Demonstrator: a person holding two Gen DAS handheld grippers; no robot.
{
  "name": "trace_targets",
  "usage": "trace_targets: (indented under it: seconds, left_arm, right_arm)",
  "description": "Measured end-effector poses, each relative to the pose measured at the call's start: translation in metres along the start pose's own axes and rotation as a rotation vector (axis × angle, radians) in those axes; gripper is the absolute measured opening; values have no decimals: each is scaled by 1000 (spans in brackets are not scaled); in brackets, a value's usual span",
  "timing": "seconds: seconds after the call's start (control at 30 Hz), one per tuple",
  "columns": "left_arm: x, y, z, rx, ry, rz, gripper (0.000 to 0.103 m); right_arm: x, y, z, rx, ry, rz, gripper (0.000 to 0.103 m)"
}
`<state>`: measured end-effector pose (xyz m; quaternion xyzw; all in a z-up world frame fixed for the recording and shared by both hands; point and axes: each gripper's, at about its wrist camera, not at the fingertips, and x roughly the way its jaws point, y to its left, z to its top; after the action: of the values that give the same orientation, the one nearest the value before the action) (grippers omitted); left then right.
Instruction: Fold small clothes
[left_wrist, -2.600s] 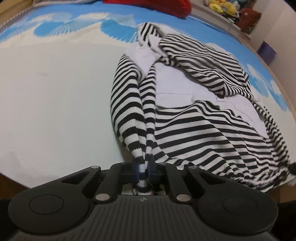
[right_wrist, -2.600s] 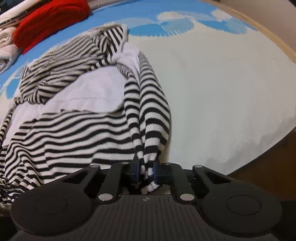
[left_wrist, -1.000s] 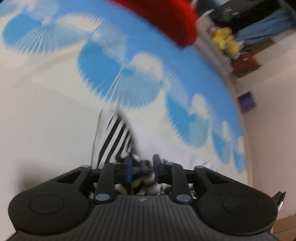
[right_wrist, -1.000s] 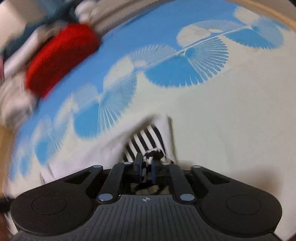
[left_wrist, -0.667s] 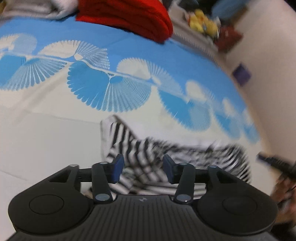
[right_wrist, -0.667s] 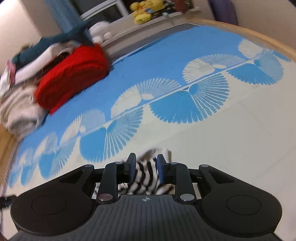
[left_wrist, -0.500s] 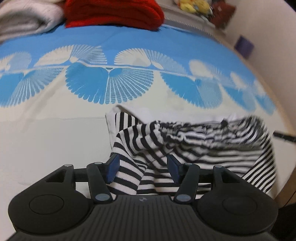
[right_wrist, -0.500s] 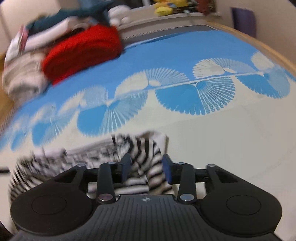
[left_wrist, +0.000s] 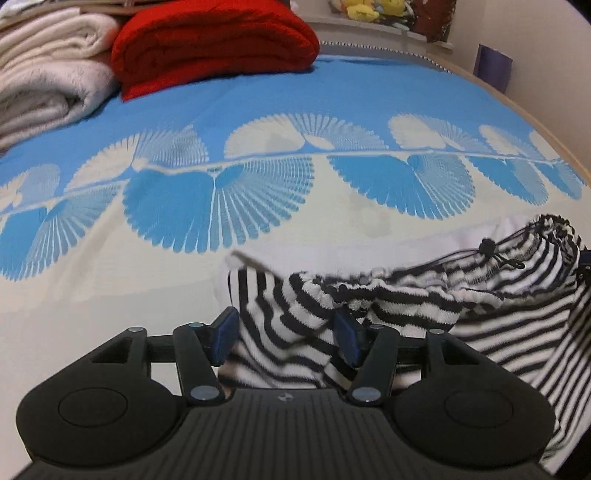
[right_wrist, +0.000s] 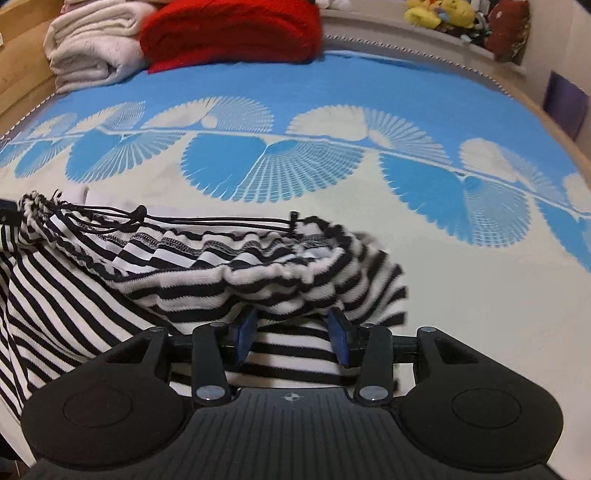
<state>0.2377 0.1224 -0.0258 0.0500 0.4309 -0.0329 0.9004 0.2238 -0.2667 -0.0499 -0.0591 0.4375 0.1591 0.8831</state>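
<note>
Blue-and-cream bedspread (left_wrist: 258, 110), with your striped top (left_wrist: 406, 295) bunched along its near cream edge.

Your left gripper (left_wrist: 284, 334) and right gripper (right_wrist: 291, 338) both have jaws spread wide, striped cloth lying loose between them, unclamped. A red blanket (left_wrist: 214, 40) and white blankets (right_wrist: 92, 40) sit at the far end.

Opened both tools, left tool (left_wrist: 284, 334) and right tool (right_wrist: 291, 332), after clamping striped garment (right_wrist: 207, 273); garment now folded over, released on bed (left_wrist: 110, 280).
</note>
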Motion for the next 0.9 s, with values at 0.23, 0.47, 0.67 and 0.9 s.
trace_targets:
  seconds: [0.23, 0.47, 0.67, 0.9]
  left_arm:
    - [20, 22, 18, -93, 3, -37, 8]
    - [21, 47, 40, -217, -109, 18, 2]
    - [50, 42, 50, -215, -48, 44, 2]
    - [92, 43, 42, -180, 125, -6, 4]
  right_arm:
    - [26, 2, 22, 29, 20, -52, 40]
    - [41, -15, 43, 121, -53, -61, 8]
    - [48, -12, 57, 143, -138, -140, 6]
    - [80, -21, 56, 136, -54, -140, 6]
